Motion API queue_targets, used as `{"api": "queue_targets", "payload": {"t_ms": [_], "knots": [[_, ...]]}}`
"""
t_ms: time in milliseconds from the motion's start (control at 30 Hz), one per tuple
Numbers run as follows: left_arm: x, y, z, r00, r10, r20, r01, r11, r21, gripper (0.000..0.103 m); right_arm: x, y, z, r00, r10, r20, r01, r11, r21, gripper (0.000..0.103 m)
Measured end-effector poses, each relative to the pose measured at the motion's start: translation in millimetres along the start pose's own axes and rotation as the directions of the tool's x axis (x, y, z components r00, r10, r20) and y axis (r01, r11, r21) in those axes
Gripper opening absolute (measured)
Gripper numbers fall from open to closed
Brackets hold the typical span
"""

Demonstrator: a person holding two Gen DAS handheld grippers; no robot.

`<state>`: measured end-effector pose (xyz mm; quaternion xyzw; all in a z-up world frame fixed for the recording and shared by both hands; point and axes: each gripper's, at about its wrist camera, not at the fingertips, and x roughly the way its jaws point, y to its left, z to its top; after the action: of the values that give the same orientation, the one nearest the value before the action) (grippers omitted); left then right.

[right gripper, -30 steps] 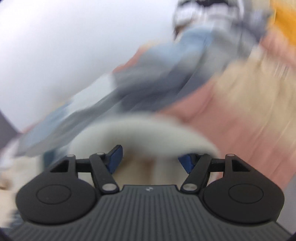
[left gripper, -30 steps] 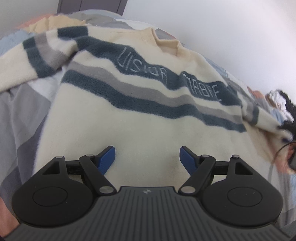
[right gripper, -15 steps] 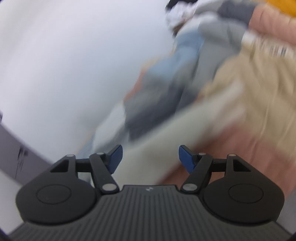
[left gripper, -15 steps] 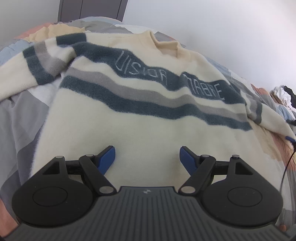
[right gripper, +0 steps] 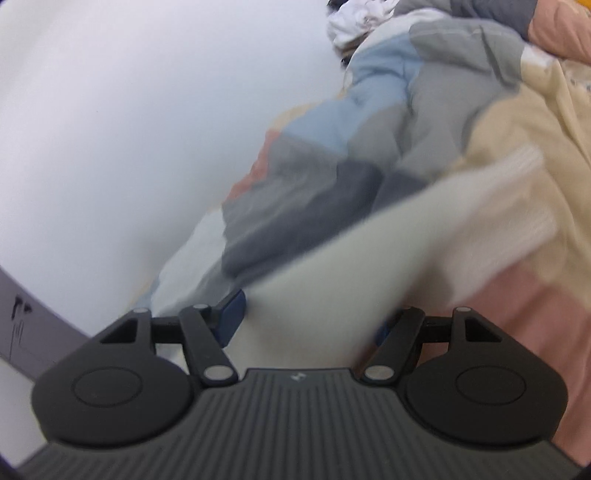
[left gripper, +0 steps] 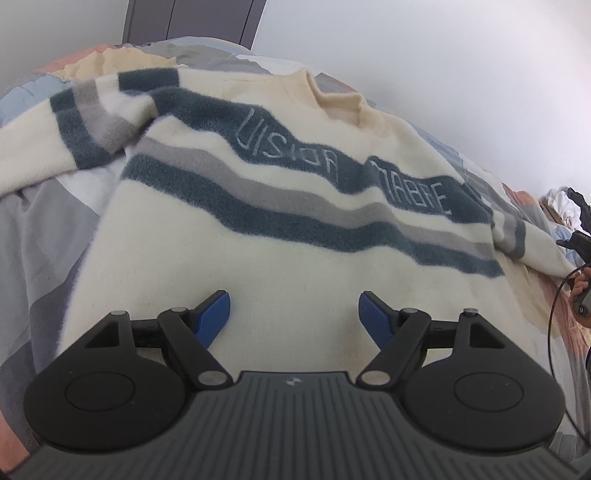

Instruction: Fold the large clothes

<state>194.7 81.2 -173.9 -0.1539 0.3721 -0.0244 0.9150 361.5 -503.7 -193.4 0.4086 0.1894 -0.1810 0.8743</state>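
Your left gripper (left gripper: pixel 294 314) hung over the near hem of the cream sweater (left gripper: pixel 280 229), its blue fingers (left gripper: pixel 214 314) spread wide and apart from the knit, nothing between them. The sweater lay face up and spread across the patchwork bedspread (left gripper: pixel 44 236), collar at the far side by the white wall (left gripper: pixel 461 55), its dark blue and grey stripes crossing the chest. One sleeve ran off to the left, the other trailed to the right edge, where your other tool (left gripper: pixel 576 243) showed dark and small.

Your right gripper (right gripper: pixel 306 321) sat at that right sleeve (right gripper: pixel 369 266): the cream cloth passed between its fingers and hid most of the right one. The view there was blurred, so you could not tell from it whether the pads pressed on the sleeve or merely flanked it. Beyond it the bedspread (right gripper: pixel 369 122) rose in grey, blue, pink and tan patches, with a pile of other clothes (right gripper: pixel 354 22) at the far end. No container appeared in either view.
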Motion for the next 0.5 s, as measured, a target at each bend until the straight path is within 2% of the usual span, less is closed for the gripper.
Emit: {"api": "queue_targets", "payload": {"t_ms": [67, 100, 133, 167, 267, 367, 433, 500], "knots": [[3.3, -1.3, 1.8, 1.0, 0.003, 0.002, -0.003, 1.0, 0.007, 0.081, 5.1, 1.9, 8.5, 0.999, -0.034, 0.014, 0.034, 0.999, -0.005, 0.052], [5.0, -1.8, 2.6, 1.0, 0.005, 0.001, -0.005, 1.0, 0.01, 0.081, 5.3, 7.9, 11.3, 0.998, -0.063, 0.026, 0.064, 0.997, -0.036, 0.032], [6.0, -2.1, 3.2, 1.0, 0.006, 0.001, -0.006, 1.0, 0.012, 0.081, 3.6, 11.9, 15.3, 0.996, -0.075, 0.041, 0.077, 0.995, -0.066, 0.02], [6.6, -1.8, 3.9, 1.0, 0.004, 0.001, -0.004, 1.0, 0.012, 0.081, 0.6, 18.6, 18.2, 0.996, -0.072, 0.058, 0.077, 0.993, -0.092, 0.012], [5.6, 0.7, 6.6, 1.0, -0.007, -0.001, 0.007, 1.0, -0.007, 0.081, -15.0, 40.4, 27.2, 0.994, -0.04, 0.104, 0.058, 0.983, -0.175, 0.012], [0.8, 5.0, 9.3, 1.0, -0.026, 0.0, 0.026, 0.999, -0.041, 0.081, -39.8, 67.2, 35.9, 0.991, 0.043, 0.123, -0.015, 0.976, -0.217, 0.011], [-3.8, 7.5, 10.7, 0.999, -0.032, 0.005, 0.032, 0.998, -0.057, 0.081, -57.3, 95.0, 36.1, 0.987, 0.098, 0.126, -0.056, 0.952, -0.3, 0.011], [-10.9, 9.1, 11.7, 0.999, -0.034, 0.019, 0.035, 0.997, -0.062, 0.081, -80.5, 126.7, 30.2, 0.978, 0.169, 0.121, -0.107, 0.908, -0.405, 0.011]]}}
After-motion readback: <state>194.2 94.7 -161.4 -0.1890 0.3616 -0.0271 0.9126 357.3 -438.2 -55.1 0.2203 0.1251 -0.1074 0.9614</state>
